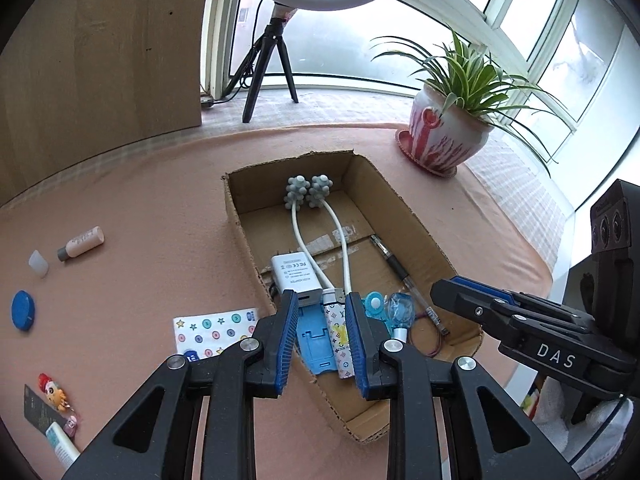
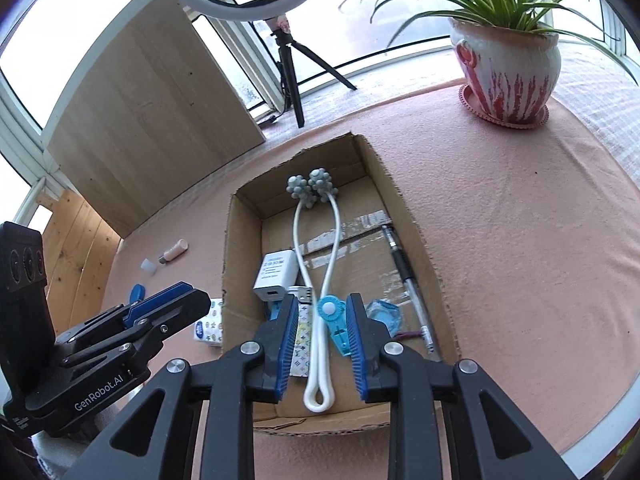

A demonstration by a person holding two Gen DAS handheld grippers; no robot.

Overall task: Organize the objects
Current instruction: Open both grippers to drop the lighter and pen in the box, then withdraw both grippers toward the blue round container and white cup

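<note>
Blue-padded fingers of the left gripper stood spread at the lower middle of its own view, holding nothing, over the near end of the cardboard box. Between them lay a blue plastic stand and a white lighter printed with a coloured monogram pattern. Behind these sat a white charger marked "AC/DC ADAPTER" and "FC"; its finer print was too small to read.

At the right edge of that view the right gripper carried the letters "DAS". In its own view the right gripper was likewise spread and empty above a white looped massager with two grey knobbly balls, a light blue clip and a pen. "GenRobot.AI" showed on the left gripper at lower left.

Outside the box, on the pink tablecloth, a sticker sheet, a blue cap and a small pink bottle lay at the left.
</note>
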